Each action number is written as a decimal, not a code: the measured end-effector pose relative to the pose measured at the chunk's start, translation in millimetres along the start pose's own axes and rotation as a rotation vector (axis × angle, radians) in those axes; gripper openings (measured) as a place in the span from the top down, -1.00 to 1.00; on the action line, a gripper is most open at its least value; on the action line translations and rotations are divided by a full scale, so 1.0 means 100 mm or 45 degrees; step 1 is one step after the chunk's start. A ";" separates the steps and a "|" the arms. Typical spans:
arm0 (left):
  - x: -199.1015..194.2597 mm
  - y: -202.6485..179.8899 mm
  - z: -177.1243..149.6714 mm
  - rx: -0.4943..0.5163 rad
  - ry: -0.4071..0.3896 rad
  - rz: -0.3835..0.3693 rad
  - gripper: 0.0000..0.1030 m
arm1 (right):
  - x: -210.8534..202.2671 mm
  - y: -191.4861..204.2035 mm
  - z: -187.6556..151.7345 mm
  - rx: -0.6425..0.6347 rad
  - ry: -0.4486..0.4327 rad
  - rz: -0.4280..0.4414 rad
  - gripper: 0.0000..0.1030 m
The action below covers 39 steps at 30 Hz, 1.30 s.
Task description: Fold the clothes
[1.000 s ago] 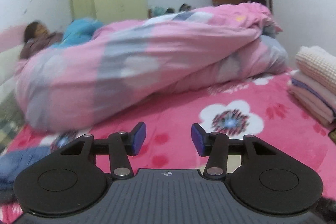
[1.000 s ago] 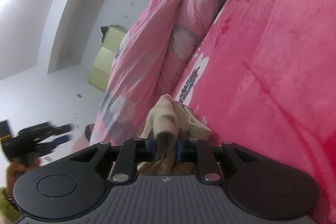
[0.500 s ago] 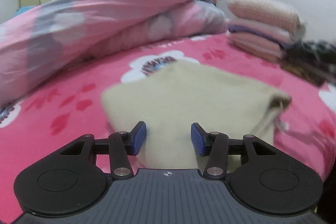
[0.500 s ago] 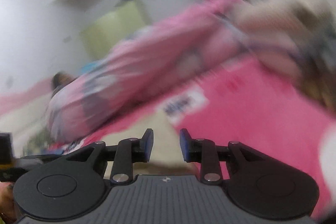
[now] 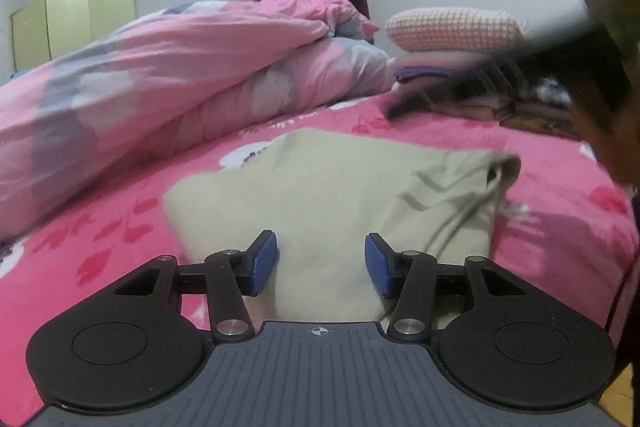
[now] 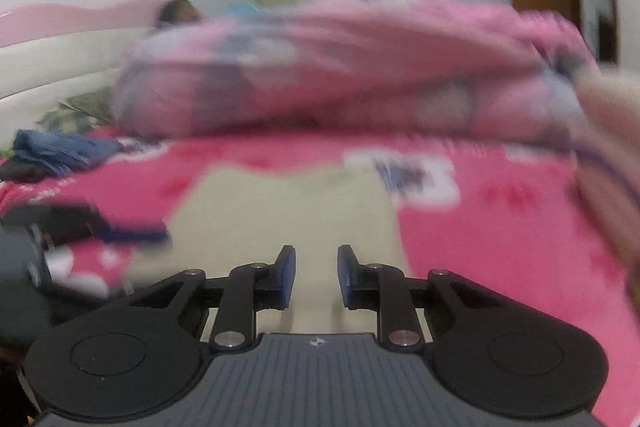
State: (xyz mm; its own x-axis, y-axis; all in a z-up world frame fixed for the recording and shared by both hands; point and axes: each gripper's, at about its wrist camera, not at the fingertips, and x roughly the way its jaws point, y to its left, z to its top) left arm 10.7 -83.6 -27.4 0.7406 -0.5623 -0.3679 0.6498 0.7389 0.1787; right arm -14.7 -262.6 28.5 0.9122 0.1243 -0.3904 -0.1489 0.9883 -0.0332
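With both my left gripper [image 5: 321,263] and right gripper [image 6: 316,277] fingers open over the beige garment [image 5: 320,187], I risk pinching the bedspread [image 5: 440,135] too, though blur hides edges.

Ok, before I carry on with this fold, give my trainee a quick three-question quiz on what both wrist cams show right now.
1. True or false: the left gripper is shut on the beige garment.
2. Which lies beyond the garment, at the far right of the left wrist view? A) stack of folded clothes B) laundry basket C) chair
3. Fill in: the right gripper hovers open over the ____ garment.

Key: 1 false, its jaws are apart; 2 A; 3 beige.
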 end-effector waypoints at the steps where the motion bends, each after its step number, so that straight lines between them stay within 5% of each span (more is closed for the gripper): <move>1: 0.00 -0.02 -0.04 -0.001 -0.009 0.007 0.05 | 0.07 0.00 0.06 -0.022 -0.005 0.002 0.53; 6: 0.01 0.01 -0.11 -0.065 -0.050 -0.047 0.05 | 0.65 -0.29 -0.36 0.037 0.278 -0.019 0.58; 8: -0.01 0.03 -0.12 -0.079 -0.057 -0.049 0.05 | 0.60 -0.38 -0.36 0.101 0.268 -0.009 0.58; 12: -0.01 0.03 -0.13 -0.100 -0.056 -0.051 0.05 | 0.64 -0.29 0.15 0.060 0.233 -0.016 0.57; 15: -0.02 0.00 -0.14 -0.105 -0.058 -0.039 0.05 | 1.00 -0.32 0.35 0.051 0.208 0.033 0.58; 18: -0.04 -0.04 -0.15 -0.104 -0.064 -0.029 0.04 | 1.58 -0.52 0.16 0.121 0.399 -0.052 0.62; 22: -0.07 -0.04 -0.18 -0.105 -0.072 -0.015 0.04 | 1.47 -0.61 0.31 0.189 0.411 -0.107 0.63; 26: -0.07 -0.05 -0.19 -0.097 -0.084 -0.006 0.04 | 1.52 -0.55 0.45 0.190 0.381 -0.048 0.63; 31: -0.11 -0.09 -0.21 -0.074 -0.105 0.020 0.04 | 2.07 -0.76 0.26 0.299 0.539 -0.184 0.48; 33: -0.11 -0.10 -0.22 -0.074 -0.108 0.023 0.04 | 1.91 -0.53 0.43 0.134 0.495 -0.292 0.48; 36: -0.11 -0.10 -0.22 -0.075 -0.108 0.024 0.04 | 1.53 -0.12 0.66 0.018 0.339 -0.099 0.48; 39: -0.12 -0.11 -0.22 -0.078 -0.111 0.031 0.04 | 1.47 0.25 0.73 -0.019 0.300 0.227 0.49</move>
State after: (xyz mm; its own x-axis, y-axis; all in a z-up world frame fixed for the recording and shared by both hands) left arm -8.6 -76.7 -45.2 0.7700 -0.5721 -0.2826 0.6215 0.7727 0.1292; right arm 143.3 -213.3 37.6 0.7575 0.2705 -0.5942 -0.3062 0.9510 0.0425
